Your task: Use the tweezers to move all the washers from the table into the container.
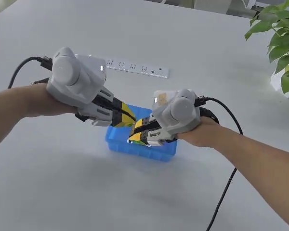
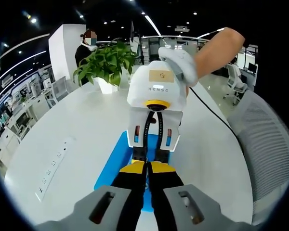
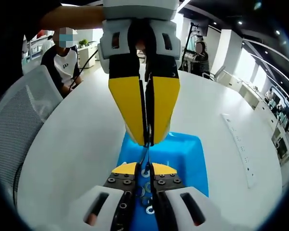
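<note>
The left gripper (image 3: 145,142) has its yellow-tipped jaws pressed on the thin metal tweezers (image 3: 145,156). The tweezers' points reach down toward the round metal washers (image 3: 149,209), which lie inside the blue rectangular plastic container (image 3: 188,154). The right gripper (image 3: 144,169) faces it tip to tip, jaws nearly together; if they hold something, I cannot tell. The container stands on the white table (image 1: 62,183).

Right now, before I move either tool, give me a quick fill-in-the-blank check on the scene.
1. The left tool and right tool meet above a ____ container.
2. Several washers lie ____ the container.
3. On the table beyond the container lies a white ____ strip.
Missing words: blue; inside; power.
</note>
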{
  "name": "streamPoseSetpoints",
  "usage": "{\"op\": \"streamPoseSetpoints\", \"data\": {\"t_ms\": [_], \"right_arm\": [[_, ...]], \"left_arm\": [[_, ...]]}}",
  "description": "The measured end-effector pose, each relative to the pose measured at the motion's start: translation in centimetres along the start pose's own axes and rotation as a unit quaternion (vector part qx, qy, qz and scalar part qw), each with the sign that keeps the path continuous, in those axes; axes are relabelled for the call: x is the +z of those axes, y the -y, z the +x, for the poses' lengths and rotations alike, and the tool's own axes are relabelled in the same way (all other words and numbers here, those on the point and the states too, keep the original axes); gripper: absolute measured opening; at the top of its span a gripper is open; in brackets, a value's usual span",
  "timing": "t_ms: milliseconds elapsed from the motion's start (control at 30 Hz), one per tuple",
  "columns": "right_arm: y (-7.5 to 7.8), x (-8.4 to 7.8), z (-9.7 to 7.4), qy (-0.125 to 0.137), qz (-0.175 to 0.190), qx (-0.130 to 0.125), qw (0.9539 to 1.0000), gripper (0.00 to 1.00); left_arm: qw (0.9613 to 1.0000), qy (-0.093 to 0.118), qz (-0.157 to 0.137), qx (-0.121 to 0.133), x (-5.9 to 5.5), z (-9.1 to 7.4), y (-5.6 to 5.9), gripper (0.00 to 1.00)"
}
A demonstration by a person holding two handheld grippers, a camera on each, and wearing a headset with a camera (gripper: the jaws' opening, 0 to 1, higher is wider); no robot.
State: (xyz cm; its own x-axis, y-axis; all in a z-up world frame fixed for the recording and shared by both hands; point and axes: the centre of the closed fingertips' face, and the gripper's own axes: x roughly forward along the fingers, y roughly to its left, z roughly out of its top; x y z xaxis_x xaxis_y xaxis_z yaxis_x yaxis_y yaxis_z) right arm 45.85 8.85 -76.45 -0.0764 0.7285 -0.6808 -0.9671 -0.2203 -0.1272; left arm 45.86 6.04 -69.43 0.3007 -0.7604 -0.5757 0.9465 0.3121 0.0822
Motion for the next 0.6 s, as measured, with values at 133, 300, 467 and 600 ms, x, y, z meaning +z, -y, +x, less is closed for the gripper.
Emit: {"op": "streamPoseSetpoints", "data": {"t_ms": [133,300,467,600], "right_arm": [[0.0,0.0,0.0,-0.002,-0.002,0.001,1.0000,0.11],[0.0,0.2,-0.1,0.001,-0.002,0.000,1.0000,0.11],[0.1,0.7,-0.5,0.006,-0.002,-0.005,1.0000,0.11],[0.2,1.1,-0.9,0.011,-0.001,-0.011,0.9999,0.11]], "left_arm": [[1.0000,-0.003,0.001,0.001,0.0,-0.1,-0.1,0.05],[1.0000,-0.004,0.005,0.001,0.1,-0.4,-0.1,0.05],[0.9999,-0.004,0.012,0.003,0.6,-0.8,-0.1,0.05],[0.9999,-0.002,0.015,0.004,1.0,-1.2,-0.1,0.05]]}}
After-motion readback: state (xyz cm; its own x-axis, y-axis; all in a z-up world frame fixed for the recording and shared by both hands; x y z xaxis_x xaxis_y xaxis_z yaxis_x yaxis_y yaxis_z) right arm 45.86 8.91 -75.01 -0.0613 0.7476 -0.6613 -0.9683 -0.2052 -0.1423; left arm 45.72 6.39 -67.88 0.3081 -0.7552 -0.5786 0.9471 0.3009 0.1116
